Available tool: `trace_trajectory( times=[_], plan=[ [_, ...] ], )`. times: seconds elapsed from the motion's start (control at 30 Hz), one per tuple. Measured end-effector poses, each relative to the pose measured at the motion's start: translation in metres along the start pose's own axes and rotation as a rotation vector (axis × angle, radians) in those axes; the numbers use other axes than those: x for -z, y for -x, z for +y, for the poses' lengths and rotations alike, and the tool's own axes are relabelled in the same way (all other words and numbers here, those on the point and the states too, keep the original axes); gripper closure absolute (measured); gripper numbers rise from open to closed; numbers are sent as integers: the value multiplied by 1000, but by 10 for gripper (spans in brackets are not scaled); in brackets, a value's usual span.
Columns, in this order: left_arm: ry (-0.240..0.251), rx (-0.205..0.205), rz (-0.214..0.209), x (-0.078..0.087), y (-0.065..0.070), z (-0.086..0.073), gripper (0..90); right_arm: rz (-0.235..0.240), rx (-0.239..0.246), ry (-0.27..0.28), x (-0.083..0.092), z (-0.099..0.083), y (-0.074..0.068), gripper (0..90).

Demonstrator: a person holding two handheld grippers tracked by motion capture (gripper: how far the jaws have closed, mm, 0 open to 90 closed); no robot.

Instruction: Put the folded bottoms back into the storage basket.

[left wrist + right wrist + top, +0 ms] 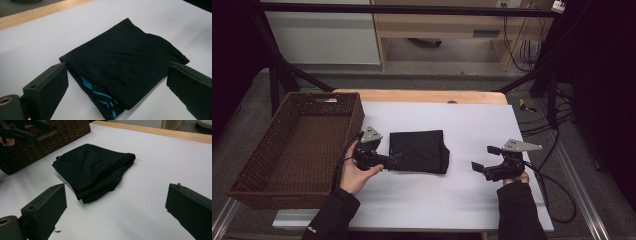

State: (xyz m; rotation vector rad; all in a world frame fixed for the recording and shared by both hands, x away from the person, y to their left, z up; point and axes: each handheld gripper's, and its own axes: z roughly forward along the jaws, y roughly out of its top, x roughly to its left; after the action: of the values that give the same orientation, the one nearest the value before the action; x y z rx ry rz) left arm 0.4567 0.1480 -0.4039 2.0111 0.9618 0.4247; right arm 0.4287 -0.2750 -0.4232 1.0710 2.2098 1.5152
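A folded black garment [419, 150] with a blue print at one edge lies in the middle of the white sheet [452, 195]. My left gripper [392, 153] is at the garment's left edge, open. In the left gripper view its jaws stand wide apart on either side of the garment's [120, 60] near corner, with the left gripper [116, 72] not closed on it. My right gripper [482, 157] hovers open over bare sheet a little to the right of the garment. In the right gripper view the right gripper [115, 190] faces the garment [95, 170] from a short distance.
A brown wicker basket [257, 165] stands at the left edge of the table, empty inside; its wall [50, 140] and the left gripper [20, 130] appear in the right gripper view. A wooden table edge [422, 96] runs along the far side. Cables hang at the right.
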Motion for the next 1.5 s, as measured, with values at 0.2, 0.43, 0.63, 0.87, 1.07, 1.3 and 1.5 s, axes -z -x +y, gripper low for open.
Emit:
trace_trajectory(
  times=[0.2, 0.43, 0.63, 0.87, 1.07, 1.3, 1.5],
  plan=[
    [-30, 28, 15, -15, -7, 0, 37, 0, -1, -1, 0, 0, 0, 36],
    [-52, 57, 35, -29, -14, -2, 65, 1, 0, 0, 0, 0, 0, 36],
    [-87, 88, 72, -44, -25, -6, 108, 1, -1, 0, 0, 0, 0, 36],
    [-91, 132, 57, -53, -36, -10, 182, 3, 0, 3, 0, 0, 0, 36],
    [-96, 175, 47, -61, -44, -13, 247, 1, -3, -2, 0, -1, 0, 35],
    [-124, 214, 26, -69, -50, -18, 359, 3, -2, -4, 0, -1, 0, 35],
    [-150, 235, 21, -76, -52, -21, 392, 4, -4, -5, 0, -1, 0, 36]
  ],
)
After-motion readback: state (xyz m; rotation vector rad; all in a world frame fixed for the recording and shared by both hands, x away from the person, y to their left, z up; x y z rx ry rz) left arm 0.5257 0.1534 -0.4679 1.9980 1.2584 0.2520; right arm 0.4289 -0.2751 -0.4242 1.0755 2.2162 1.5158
